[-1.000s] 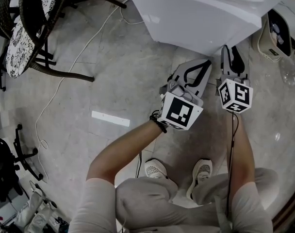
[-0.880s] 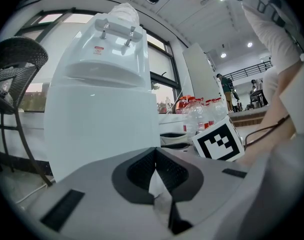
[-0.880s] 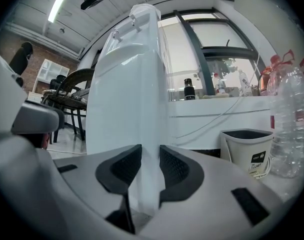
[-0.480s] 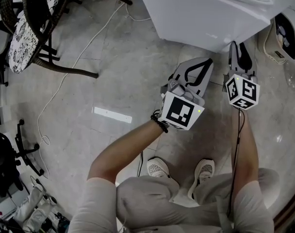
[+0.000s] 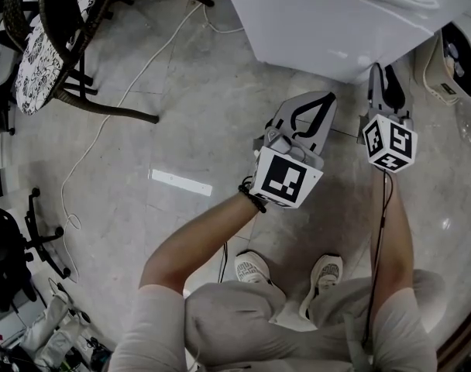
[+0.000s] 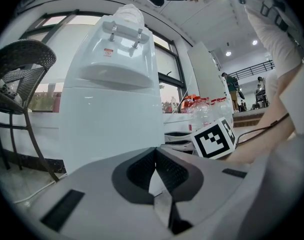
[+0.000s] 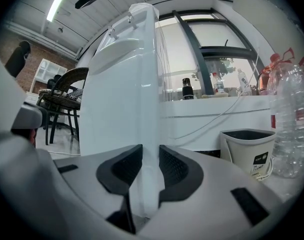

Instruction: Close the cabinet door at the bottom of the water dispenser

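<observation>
Right gripper view is showing the right gripper's [image 7: 150,156] jaws about half apart. They have just been closing around the door's [image 7: 148,134] white edge at the dispenser's [image 7: 117,84] foot, not yet pinching it, probably to get a hold for swinging it shut. The left gripper [image 6: 154,151] is idling alongside, jaws shut and empty.

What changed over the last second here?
Mainly the right hand-held gripper: its jaws have just been closing, with the white corner edge of the water dispenser between them; they stand apart, contact unclear. In the head view it sits slightly further up and right. The left hand-held gripper stayed shut, empty, in place.
</observation>
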A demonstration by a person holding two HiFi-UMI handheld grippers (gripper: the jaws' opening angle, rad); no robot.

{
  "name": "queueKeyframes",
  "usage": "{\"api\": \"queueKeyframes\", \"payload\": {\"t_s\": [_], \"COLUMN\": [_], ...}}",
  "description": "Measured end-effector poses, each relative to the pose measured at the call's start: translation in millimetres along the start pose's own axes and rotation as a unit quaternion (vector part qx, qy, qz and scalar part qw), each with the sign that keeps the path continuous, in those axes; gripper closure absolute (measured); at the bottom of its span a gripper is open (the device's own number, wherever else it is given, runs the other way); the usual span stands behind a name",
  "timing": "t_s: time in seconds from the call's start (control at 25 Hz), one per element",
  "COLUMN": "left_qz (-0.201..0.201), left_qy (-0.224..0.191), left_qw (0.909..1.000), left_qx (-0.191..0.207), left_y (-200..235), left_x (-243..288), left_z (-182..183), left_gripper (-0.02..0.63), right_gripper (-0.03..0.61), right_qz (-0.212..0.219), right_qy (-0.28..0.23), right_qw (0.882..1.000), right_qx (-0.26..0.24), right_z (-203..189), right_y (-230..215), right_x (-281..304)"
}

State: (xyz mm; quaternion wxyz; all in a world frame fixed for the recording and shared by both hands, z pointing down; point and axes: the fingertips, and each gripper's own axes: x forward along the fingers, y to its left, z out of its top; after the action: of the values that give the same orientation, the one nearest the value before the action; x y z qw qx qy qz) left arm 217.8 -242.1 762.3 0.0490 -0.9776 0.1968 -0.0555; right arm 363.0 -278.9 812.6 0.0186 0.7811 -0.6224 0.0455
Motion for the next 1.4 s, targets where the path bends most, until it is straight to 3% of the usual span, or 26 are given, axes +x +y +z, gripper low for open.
{"api": "queueKeyframes", "payload": {"t_s": [0.32,0.64,0.92,1.2,1.4], "left_qz": [0.010,0.030,0.102,0.150,0.152], "left_qy": [0.001,-0.018,-0.009,-0.038,-0.059], "left_qw": [0.9999,0.9991,0.9909,0.9876,0.9865], "left_qx": [0.002,-0.023,-0.088,-0.029,0.019], "left_y": [6.4,19.2,58.1,96.9,99.1], "left_x": [-9.0,-32.8,-85.3,-142.8,-162.4], "left_z": [-1.2,8.8,19.4,79.0,132.0], "left_gripper": [0.606,0.606,0.606,0.606,0.606], "right_gripper": [0.505,0.545,0.558,0.558,0.558], "right_qz": [-0.011,0.017,0.014,0.007,0.021], "right_qy": [-0.008,-0.024,-0.036,-0.057,-0.083], "right_qw": [1.000,1.000,0.999,0.998,0.996], "right_qx": [0.009,0.008,0.024,0.035,0.038], "right_z": [2.7,16.4,54.2,115.9,160.3], "right_y": [-5.7,15.5,21.2,31.8,46.1], "right_x": [-1.3,-16.1,-41.9,-61.1,-83.8]}}
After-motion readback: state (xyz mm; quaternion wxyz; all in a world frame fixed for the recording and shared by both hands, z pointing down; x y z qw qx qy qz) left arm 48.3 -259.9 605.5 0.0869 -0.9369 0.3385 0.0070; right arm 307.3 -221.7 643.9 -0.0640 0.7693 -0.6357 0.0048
